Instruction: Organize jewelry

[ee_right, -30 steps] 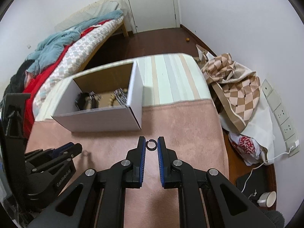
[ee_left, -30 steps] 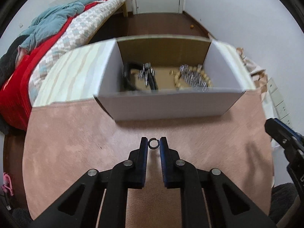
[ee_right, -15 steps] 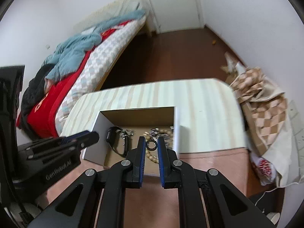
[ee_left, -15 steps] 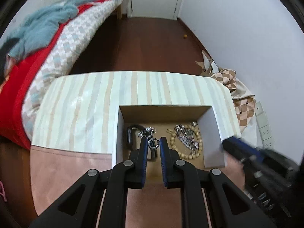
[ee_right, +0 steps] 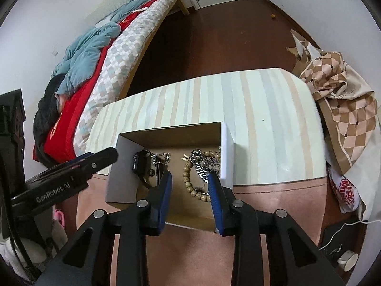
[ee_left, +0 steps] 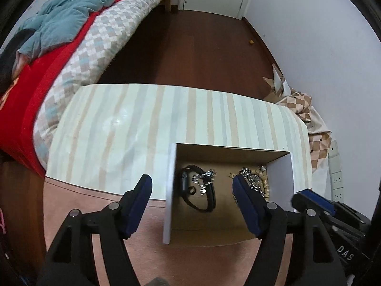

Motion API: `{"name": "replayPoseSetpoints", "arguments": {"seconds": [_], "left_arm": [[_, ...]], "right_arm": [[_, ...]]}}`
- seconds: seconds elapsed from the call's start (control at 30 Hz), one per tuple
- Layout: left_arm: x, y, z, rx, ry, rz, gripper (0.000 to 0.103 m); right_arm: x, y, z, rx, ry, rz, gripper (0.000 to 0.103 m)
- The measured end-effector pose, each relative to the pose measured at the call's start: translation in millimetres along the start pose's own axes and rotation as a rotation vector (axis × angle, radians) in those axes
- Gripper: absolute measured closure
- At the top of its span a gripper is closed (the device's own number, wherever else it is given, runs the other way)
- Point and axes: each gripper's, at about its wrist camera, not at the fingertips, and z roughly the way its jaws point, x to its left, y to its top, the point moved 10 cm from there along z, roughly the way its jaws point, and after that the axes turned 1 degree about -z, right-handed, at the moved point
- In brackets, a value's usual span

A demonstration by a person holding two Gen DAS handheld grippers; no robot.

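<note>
Cardboard box (ee_left: pixel 169 190): white outside, brown inside, open at the top, standing where the striped cloth (ee_left: pixel 147 119) meets the pink mat (ee_right: pixel 273 200)
Left gripper (ee_left: pixel 191 186): above the box, fingers spread wide, one pad over the left wall, the other over the right half of the interior; nothing between them
Right gripper (ee_right: pixel 188 178): above the near half of the box, fingers parted to a moderate gap, nothing held
Small rings: one dark ring (ee_left: pixel 191 191) lies on the box floor inside the loop of the black watch (ee_left: pixel 197 190); the right view shows a small ring (ee_right: pixel 150 172) beside the watch strap; whether a second ring lies elsewhere I cannot tell
Other contents: wooden bead bracelet (ee_right: pixel 190 178) and silver chain (ee_right: pixel 202 166) in the right half, a lighter chain (ee_left: pixel 204 177) across the watch
Step in hand: judged to be the release into the box; both tools are empty and the jewelry rests inside
Progress: no loose piece is visible on the mat or cloth, so the sorting appears near its end
Next move: calls for lifting both grippers straight up clear of the walls, without catching the left wall or the chains
</note>
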Motion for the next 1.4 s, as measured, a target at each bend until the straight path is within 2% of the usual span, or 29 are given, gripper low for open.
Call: {"name": "replayPoseSetpoints", "arguments": {"seconds": [0.03, 0.1, 0.17, 0.23, 0.3, 0.37, 0.4, 0.47, 0.67, 0.83, 1.17, 1.4], "left_arm": [[1, 0, -3, -0.007, 0.008, 0.004, 0.029], [5, -2, -9, -0.028, 0.036, 0.017, 0.007], [9, -8, -18, -0.059, 0.069, 0.031, 0.004], [12, -15, -23, -0.079, 0.101, 0.036, 0.000], [15, -23, -28, -0.095, 0.120, 0.046, 0.000], [17, -32, -33, -0.108, 0.144, 0.054, 0.000], [17, -35, -35, -0.109, 0.146, 0.056, 0.000], [17, -41, -42, -0.113, 0.146, 0.054, 0.000], [14, -57, -76, -0.141, 0.139, 0.049, 0.000], [16, -68, -126, -0.220, 0.176, 0.036, 0.000], [9, -94, -223, -0.342, 0.146, 0.025, 0.000], [7, -107, -269, -0.380, 0.139, 0.018, 0.000]], "right_arm": [[-1, 0, -4, -0.006, -0.009, -0.005, 0.069], [-3, -3, -11, -0.016, -0.031, -0.013, 0.061], [-5, -7, -17, -0.028, -0.070, -0.032, 0.052], [-8, -14, -22, -0.034, -0.152, -0.060, 0.041], [-9, -21, -25, -0.039, -0.212, -0.078, 0.019], [-12, -28, -29, -0.041, -0.276, -0.095, 0.006], [-13, -31, -32, -0.047, -0.311, -0.105, 0.004], [-14, -38, -40, -0.056, -0.355, -0.115, 0.004], [-5, -50, -77, -0.111, -0.391, -0.114, 0.002], [7, -57, -125, -0.180, -0.404, -0.108, 0.002], [51, -82, -237, -0.327, -0.421, -0.142, 0.002], [78, -102, -298, -0.405, -0.419, -0.162, 0.001]]}}
